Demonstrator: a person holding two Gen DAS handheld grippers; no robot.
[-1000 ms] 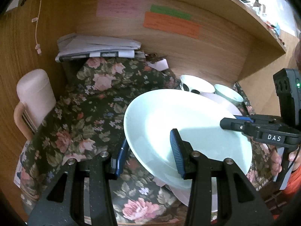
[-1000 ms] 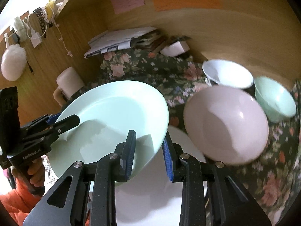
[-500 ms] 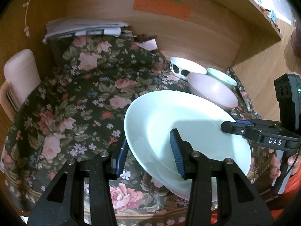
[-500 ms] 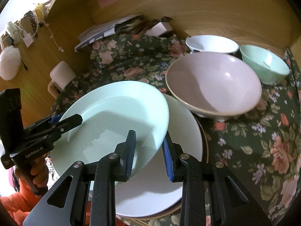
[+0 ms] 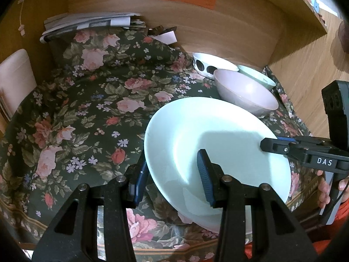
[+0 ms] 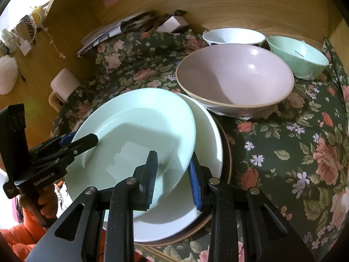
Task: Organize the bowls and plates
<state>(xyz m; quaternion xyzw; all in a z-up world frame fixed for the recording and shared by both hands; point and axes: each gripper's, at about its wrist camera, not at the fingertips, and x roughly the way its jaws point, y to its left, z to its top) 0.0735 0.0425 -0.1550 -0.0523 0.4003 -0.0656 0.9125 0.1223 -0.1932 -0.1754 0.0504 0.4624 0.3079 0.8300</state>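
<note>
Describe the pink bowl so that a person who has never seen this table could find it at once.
On the floral tablecloth, look behind the stack of plates toward the wooden back wall. The pink bowl sits there, in front of a white bowl and a mint green bowl. It is the largest of the three and has a tan rim.

both grippers lowered the mint plate (image 6: 139, 126) closer onto the white plate (image 6: 205, 148) w/ tablecloth nearer.
</note>
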